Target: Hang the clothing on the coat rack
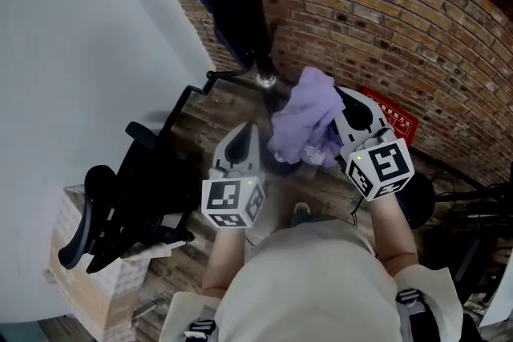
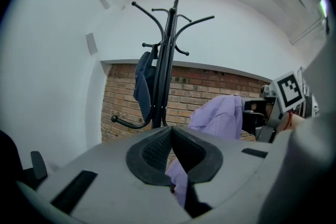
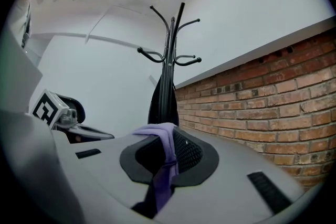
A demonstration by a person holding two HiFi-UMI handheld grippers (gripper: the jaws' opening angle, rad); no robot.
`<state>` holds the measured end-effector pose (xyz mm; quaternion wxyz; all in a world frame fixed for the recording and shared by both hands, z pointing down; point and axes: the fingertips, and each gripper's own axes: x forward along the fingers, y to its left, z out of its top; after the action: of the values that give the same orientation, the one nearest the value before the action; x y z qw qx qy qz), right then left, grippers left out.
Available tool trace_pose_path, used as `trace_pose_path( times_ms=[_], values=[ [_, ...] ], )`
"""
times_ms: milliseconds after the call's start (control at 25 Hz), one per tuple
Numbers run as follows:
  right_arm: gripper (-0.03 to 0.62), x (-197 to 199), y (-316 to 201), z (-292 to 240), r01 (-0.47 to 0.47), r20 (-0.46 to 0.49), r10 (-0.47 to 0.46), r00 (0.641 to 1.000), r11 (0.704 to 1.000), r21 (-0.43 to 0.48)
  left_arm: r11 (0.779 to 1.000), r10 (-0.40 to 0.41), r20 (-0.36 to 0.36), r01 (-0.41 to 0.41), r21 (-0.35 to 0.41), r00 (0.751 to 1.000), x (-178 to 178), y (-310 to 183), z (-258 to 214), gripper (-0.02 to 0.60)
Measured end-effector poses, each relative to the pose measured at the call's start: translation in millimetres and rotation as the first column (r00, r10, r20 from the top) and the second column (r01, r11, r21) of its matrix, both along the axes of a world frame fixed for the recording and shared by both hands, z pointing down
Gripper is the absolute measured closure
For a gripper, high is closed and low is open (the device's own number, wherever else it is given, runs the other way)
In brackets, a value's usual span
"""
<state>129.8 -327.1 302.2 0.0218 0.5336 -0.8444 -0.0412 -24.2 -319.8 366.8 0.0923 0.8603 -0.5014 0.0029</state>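
Observation:
A lavender garment (image 1: 304, 120) hangs bunched between my two grippers, in front of the black coat rack (image 1: 240, 4). My right gripper (image 1: 353, 118) is shut on its upper edge; cloth drapes over the pads (image 3: 167, 152). My left gripper (image 1: 244, 138) is shut too, with a fold of the same garment (image 2: 178, 178) caught low between its jaws. The rack's pole and curved hooks (image 2: 167, 60) rise just ahead of both grippers, also seen as the coat rack (image 3: 170, 60) in the right gripper view. A dark blue item (image 2: 143, 84) hangs on one of the rack's lower hooks.
A black office chair (image 1: 128, 188) stands at the left beside a cardboard box (image 1: 88, 284). A brick wall (image 1: 385, 20) runs behind the rack, a white wall (image 1: 88, 36) to the left. A red sign (image 1: 394, 121) lies near the wall's foot. Dark equipment (image 1: 473, 220) sits at right.

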Motion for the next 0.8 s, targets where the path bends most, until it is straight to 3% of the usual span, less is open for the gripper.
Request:
trace_pose_path(
  times_ms=[640, 800],
  values=[
    [0.579, -16.7, -54.7, -14.3, 0.167, 0.014, -0.168, 0.986, 0.985, 0.042, 0.994, -0.108, 0.012, 0.109, -0.004, 0.994, -6.1, -33.1, 4.6, 0.578],
    [0.579, -21.8, -66.0, -2.3, 0.191, -0.004, -0.191, 0.982, 0.982, 0.008, 0.993, -0.118, 0.018, 0.118, -0.015, 0.993, -3.4, -38.7, 9.3, 0.578]
  ],
)
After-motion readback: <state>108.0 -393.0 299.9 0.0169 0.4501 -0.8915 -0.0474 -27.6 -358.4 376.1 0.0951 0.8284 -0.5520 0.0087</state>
